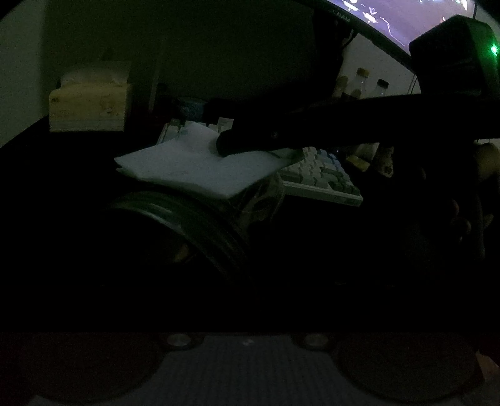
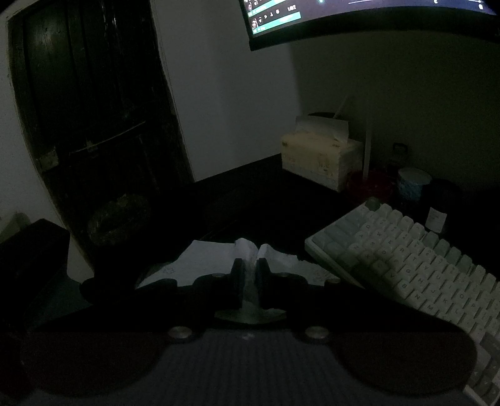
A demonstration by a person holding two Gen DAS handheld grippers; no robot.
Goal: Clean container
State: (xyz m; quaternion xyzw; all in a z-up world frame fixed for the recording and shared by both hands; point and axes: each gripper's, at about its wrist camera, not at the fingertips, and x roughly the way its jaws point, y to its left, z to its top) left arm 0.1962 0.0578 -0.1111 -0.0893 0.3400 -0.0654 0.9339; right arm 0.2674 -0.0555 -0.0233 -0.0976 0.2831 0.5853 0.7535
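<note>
The scene is very dark. In the left wrist view a clear glass container sits close in front of the camera, with its round rim showing. The fingers of my left gripper are lost in the dark, so whether they hold the container does not show. A white tissue lies over the top of the container. My right gripper reaches in from the right and pinches it. In the right wrist view the right gripper is shut on the crumpled tissue, which spreads out in front of its fingertips.
A pale keyboard lies on the dark desk to the right. Behind it stand a tissue box, a paper cup and some bottles. A lit monitor hangs above. A dark door is on the left.
</note>
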